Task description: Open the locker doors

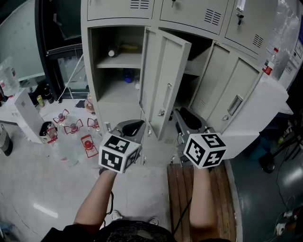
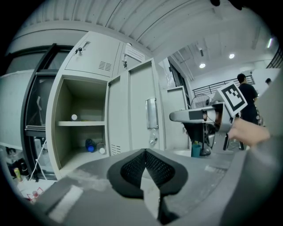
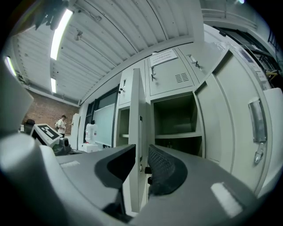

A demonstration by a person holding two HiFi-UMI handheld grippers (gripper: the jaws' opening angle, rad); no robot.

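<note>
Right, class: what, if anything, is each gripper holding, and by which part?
The right gripper grips the open middle locker door by its free vertical edge, which stands between the jaws. The left gripper is shut on nothing.

Handheld grippers: two, left gripper (image 1: 129, 127) and right gripper (image 1: 187, 121). Marker cubes (image 1: 118, 152): two, one per gripper. Upper locker doors (image 1: 191, 14), closed: three. Lower compartments standing open: two, each with one shelf (image 1: 118, 61). Open doors with a handle showing: two, middle door (image 1: 165, 71) and right door (image 1: 244, 85). Bottles (image 2: 89, 145) on left compartment floor: two. Red-trimmed items (image 1: 88, 144) on room floor: four, kind unclear.
</note>
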